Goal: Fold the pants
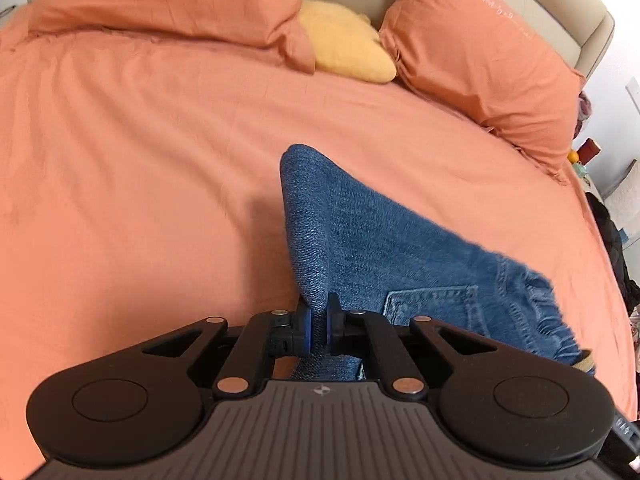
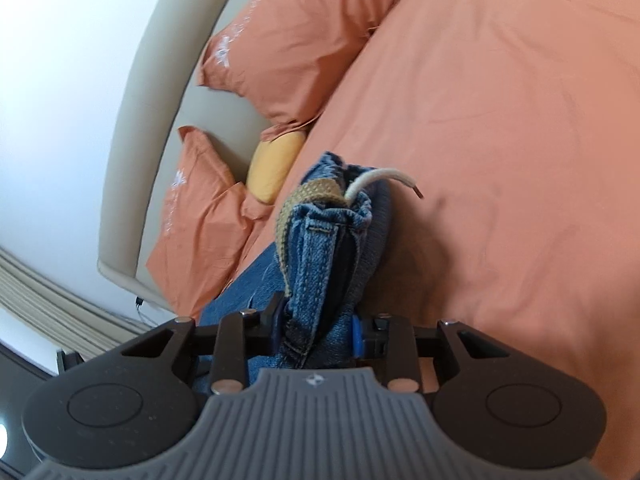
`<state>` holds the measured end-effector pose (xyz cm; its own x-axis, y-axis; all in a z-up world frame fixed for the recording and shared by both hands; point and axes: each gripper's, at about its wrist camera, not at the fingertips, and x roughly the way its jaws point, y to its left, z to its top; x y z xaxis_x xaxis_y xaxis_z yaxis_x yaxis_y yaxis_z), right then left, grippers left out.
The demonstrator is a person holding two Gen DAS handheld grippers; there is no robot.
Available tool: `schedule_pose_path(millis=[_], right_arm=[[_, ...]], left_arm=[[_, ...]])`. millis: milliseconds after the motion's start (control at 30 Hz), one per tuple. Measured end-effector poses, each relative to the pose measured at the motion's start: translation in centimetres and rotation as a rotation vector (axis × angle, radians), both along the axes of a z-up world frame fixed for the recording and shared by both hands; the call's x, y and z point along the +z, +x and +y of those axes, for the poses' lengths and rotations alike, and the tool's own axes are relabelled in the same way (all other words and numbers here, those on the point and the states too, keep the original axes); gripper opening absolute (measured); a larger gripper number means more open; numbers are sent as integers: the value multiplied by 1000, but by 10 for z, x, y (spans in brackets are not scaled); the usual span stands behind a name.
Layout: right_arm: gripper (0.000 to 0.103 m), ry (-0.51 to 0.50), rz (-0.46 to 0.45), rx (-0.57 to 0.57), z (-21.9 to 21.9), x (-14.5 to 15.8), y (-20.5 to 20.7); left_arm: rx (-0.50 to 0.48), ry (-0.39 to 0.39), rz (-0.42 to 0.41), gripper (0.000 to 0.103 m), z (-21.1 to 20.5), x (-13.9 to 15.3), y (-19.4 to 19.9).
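Blue denim pants (image 1: 380,240) are lifted off an orange bed cover. In the left wrist view my left gripper (image 1: 319,322) is shut on a fold of the denim; the cloth rises in a peak beyond the pads and a back pocket (image 1: 432,304) shows to the right. In the right wrist view my right gripper (image 2: 319,326) is shut on the bunched waistband (image 2: 324,248), with a belt loop, a tan lining band and a white drawstring (image 2: 384,178) sticking up past the pads.
Orange bed cover (image 1: 140,160) spreads all around. Two orange pillows (image 1: 172,0) and a yellow cushion (image 1: 344,42) lie against the beige headboard (image 2: 160,80). Clutter stands beside the bed at the right edge (image 1: 616,220).
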<state>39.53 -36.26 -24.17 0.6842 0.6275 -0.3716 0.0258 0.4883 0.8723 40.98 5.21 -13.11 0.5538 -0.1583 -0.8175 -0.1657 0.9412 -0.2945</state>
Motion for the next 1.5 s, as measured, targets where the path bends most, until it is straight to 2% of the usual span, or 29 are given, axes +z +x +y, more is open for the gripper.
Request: schedule_pose_path(millis=[167, 300, 567, 767, 967, 1033, 1100, 1233, 1300, 1367, 1400, 1467, 1500], right_arm=[[28, 20, 4, 42, 27, 20, -19], [28, 18, -20, 92, 65, 46, -35], [28, -40, -55, 228, 169, 89, -54], [28, -107, -46, 290, 246, 97, -72], [28, -169, 13, 358, 310, 85, -94], [28, -208, 27, 375, 325, 80, -102], [29, -249, 56, 386, 338, 74, -107], [30, -401, 156, 408, 354, 58, -117], [31, -443, 176, 401, 357, 49, -118], [32, -468, 196, 397, 360, 43, -118], [33, -485, 205, 397, 363, 42, -116], [40, -536, 213, 399, 370, 42, -112], [42, -567, 207, 405, 372, 44, -115]], left_arm=[[-41, 61, -5, 6, 18, 38, -12], [-39, 95, -21, 6, 50, 67, -31], [-6, 126, -35, 6, 143, 90, -69], [24, 124, -14, 6, 208, 72, -92], [7, 118, 53, 6, 259, 37, -109], [11, 92, 66, 6, 272, 23, -116], [2, 84, 83, 6, 279, 8, -117], [-60, 162, 117, 6, 278, -19, -117], [-69, 167, 120, 7, 280, -26, -118], [-74, 177, 132, 14, 281, -30, -117], [-75, 198, 146, 18, 279, -31, -116], [-75, 257, 169, 34, 275, -30, -116], [-80, 292, 173, 36, 274, -28, -118]])
